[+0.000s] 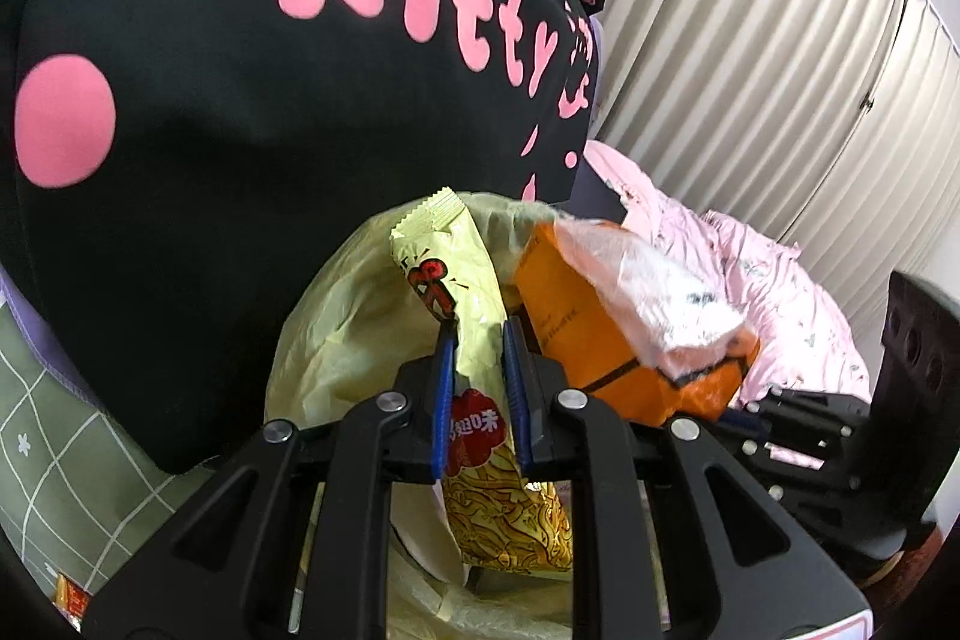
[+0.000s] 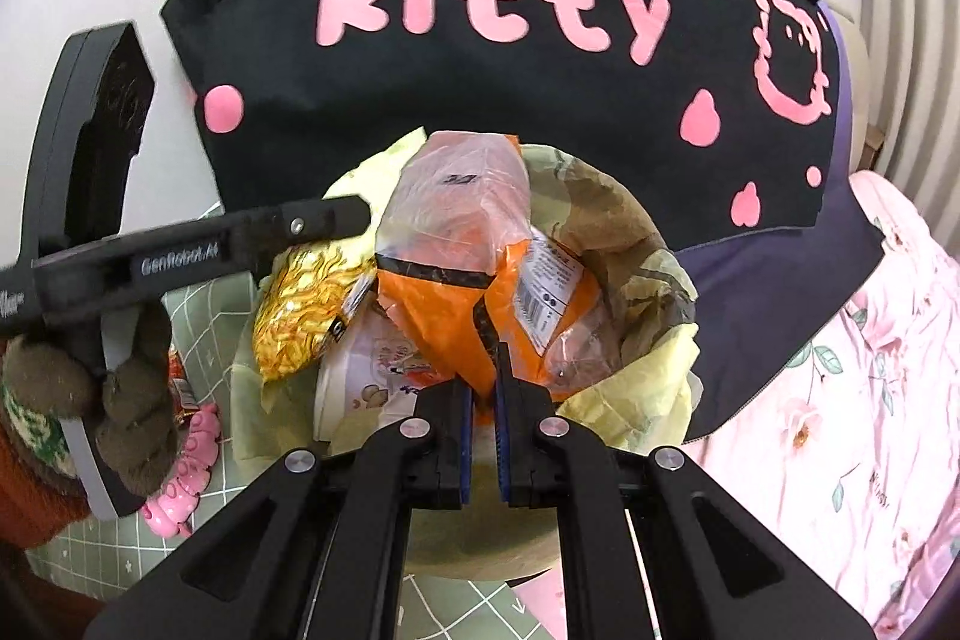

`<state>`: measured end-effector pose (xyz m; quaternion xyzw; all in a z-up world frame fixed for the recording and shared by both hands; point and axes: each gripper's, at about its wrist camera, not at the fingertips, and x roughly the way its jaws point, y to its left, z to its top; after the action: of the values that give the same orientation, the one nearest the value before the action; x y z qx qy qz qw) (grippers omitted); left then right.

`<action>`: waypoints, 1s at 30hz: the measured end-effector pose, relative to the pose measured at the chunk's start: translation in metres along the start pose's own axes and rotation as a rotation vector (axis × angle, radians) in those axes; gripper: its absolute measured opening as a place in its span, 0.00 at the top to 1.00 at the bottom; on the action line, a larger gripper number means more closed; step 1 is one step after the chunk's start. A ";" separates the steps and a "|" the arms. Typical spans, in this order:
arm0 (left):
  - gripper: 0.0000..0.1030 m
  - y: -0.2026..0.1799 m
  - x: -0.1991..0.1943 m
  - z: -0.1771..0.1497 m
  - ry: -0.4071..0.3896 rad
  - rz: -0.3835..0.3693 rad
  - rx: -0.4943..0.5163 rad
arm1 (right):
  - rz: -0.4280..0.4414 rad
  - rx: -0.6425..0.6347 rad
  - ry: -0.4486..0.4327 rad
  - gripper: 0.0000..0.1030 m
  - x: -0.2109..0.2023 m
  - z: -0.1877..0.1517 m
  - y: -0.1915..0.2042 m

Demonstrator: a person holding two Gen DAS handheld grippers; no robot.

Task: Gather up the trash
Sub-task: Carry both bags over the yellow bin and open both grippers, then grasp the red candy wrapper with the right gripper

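Observation:
My left gripper (image 1: 478, 334) is shut on a yellow noodle snack wrapper (image 1: 474, 496) and holds it upright over a bin lined with a pale yellow bag (image 1: 324, 316). My right gripper (image 2: 483, 382) is shut on the lower edge of an orange plastic bag (image 2: 444, 316), which has clear film (image 2: 462, 196) over its top and stands in the same bin liner (image 2: 636, 394). In the right wrist view a gloved hand (image 2: 132, 400) holds the left gripper (image 2: 342, 223) at the left, with the wrapper (image 2: 306, 316) hanging under it. The right gripper (image 1: 744, 421) shows low right in the left wrist view, beside the orange bag (image 1: 594, 340).
A black cloth with pink "kitty" lettering (image 2: 492, 58) hangs right behind the bin. Pink floral bedding (image 2: 858, 370) lies to the right, with a pleated curtain (image 1: 780, 58) beyond. A white printed cup (image 2: 366, 388) sits in the bin. A green grid mat (image 1: 66, 430) and a pink toy (image 2: 180, 466) lie left.

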<state>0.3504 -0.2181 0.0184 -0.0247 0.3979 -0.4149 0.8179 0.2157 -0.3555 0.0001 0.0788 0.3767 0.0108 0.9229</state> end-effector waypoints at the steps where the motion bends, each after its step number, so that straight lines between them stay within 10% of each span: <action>1: 0.83 0.001 0.000 0.000 0.006 -0.007 -0.003 | 0.004 -0.008 -0.004 0.93 -0.001 0.000 0.002; 19: 0.58 0.011 -0.042 -0.016 0.001 0.001 -0.032 | -0.029 -0.008 -0.080 0.60 -0.029 -0.006 0.013; 30: 0.58 0.052 -0.139 -0.074 -0.183 0.254 -0.081 | 0.041 -0.054 -0.154 0.52 -0.035 0.012 0.062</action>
<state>0.2879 -0.0651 0.0365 -0.0450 0.3379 -0.2876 0.8950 0.2015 -0.2984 0.0419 0.0623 0.3026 0.0339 0.9505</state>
